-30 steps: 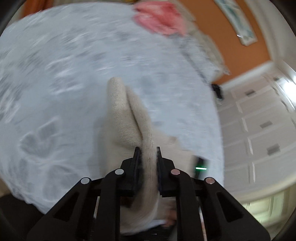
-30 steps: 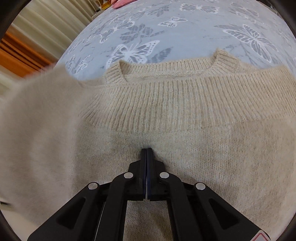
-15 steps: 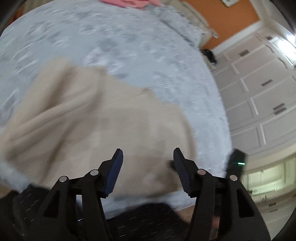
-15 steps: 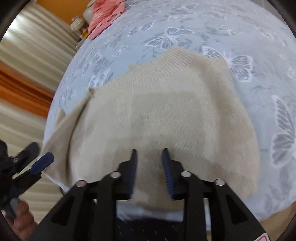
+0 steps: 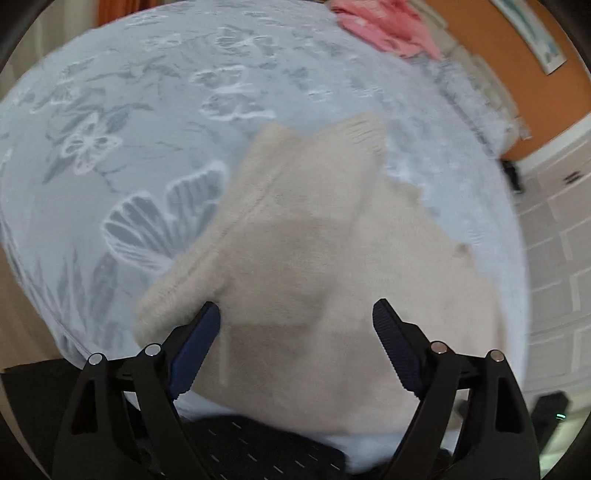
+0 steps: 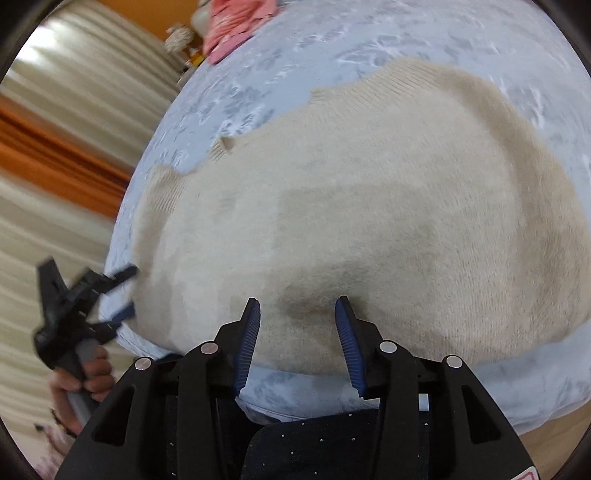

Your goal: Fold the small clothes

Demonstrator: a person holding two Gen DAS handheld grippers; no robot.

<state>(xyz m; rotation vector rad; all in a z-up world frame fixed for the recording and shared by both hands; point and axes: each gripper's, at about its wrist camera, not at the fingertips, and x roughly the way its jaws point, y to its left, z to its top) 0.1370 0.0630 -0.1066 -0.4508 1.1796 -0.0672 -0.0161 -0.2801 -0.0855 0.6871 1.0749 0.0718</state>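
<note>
While lying spread on the bed (image 5: 110, 122), cream sweater (image 5: 314, 258) covers the near edge of the butterfly-print bedspread, ribbed neckline turned toward the far side. Left hand-held gripper (image 5: 295, 314), fingers spread wide and holding nothing, hovers over the sweater's near part, one blue pad (image 5: 192, 350) just beside the folded sleeve edge. Right hand-held gripper (image 6: 297, 306), fingers likewise parted and empty, hangs above the sweater's near hem. Seen from the right wrist, the left hand-held gripper sits at the sweater's left edge, gripped by a hand (image 6: 83, 380). Pink clothes (image 5: 384, 27) lie well beyond the sweater, at the bed's far end. Slightly blurred in both views.
</note>
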